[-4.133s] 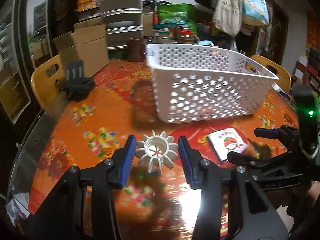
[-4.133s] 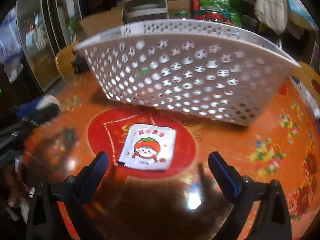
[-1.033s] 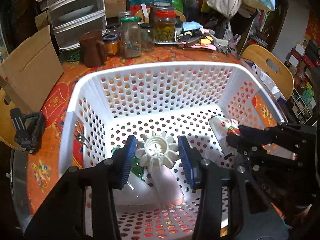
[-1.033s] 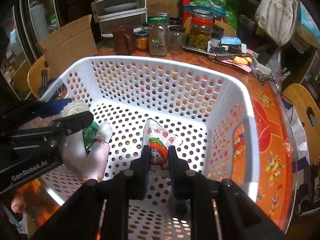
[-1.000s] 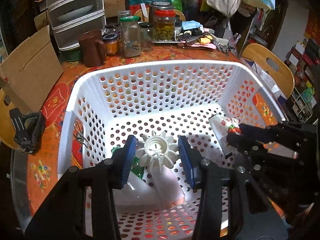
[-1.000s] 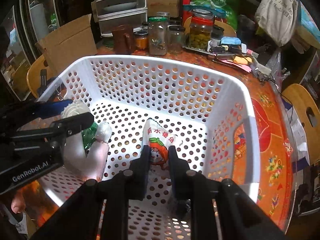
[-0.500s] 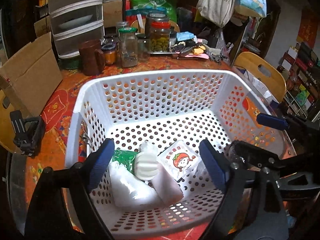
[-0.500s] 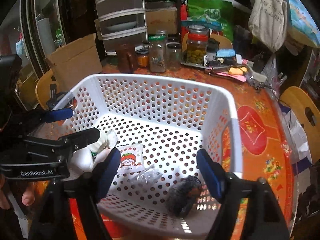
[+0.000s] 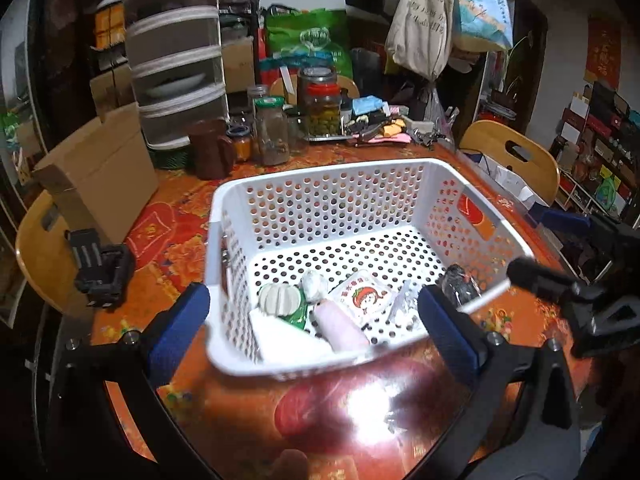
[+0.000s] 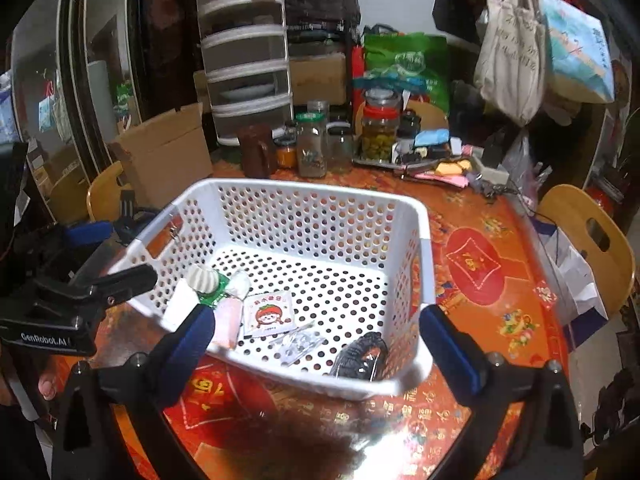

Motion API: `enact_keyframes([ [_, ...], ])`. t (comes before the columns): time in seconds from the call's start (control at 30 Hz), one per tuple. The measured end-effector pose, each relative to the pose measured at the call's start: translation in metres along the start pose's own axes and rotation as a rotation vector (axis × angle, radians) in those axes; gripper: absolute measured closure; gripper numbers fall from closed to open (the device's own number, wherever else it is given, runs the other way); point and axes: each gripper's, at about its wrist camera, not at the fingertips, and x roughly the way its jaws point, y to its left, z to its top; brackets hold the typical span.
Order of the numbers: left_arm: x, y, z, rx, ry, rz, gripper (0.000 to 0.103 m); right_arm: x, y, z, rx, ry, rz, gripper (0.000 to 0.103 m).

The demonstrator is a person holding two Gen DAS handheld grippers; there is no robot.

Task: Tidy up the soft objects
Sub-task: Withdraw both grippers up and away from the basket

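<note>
A white perforated basket (image 9: 496,228) (image 10: 424,232) stands on the red patterned table. Inside lie a white ribbed toy (image 9: 280,300) (image 10: 202,277), a pink soft piece (image 9: 340,324) (image 10: 228,316), a white packet with a strawberry face (image 9: 360,294) (image 10: 269,314), a clear wrapper (image 10: 298,340) and a dark bundle (image 9: 458,278) (image 10: 360,356). My left gripper (image 9: 316,332) is open and empty, held back above the basket's near wall. My right gripper (image 10: 320,336) is open and empty, also above the near wall.
Jars (image 9: 276,128) (image 10: 312,144), a brown mug (image 9: 212,150) and clutter stand behind the basket. A cardboard box (image 9: 100,172) and a black clamp (image 9: 100,268) are at the left. Wooden chairs (image 9: 512,160) (image 10: 588,240) stand around the table.
Both grippers opened: the left let go of the white ribbed toy, the right of the strawberry packet, and both now lie in the basket. Both grippers have since drawn back and up.
</note>
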Motion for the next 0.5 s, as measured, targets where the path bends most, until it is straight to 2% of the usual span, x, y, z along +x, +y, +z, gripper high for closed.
enact_keyframes([
  [0.13, -0.039, 0.005, -0.014, -0.012, -0.018, 0.017, 0.000, -0.034, 0.006, -0.010, 0.017, -0.049, -0.033, 0.001],
  [0.33, -0.109, 0.012, -0.038, -0.029, -0.123, 0.052, 0.000, -0.093, 0.008, -0.027, 0.040, -0.143, -0.010, 0.001],
  [0.5, -0.162, 0.014, -0.065, -0.066, -0.197, 0.052, 0.000, -0.134, 0.016, -0.045, 0.019, -0.195, -0.047, 0.001],
])
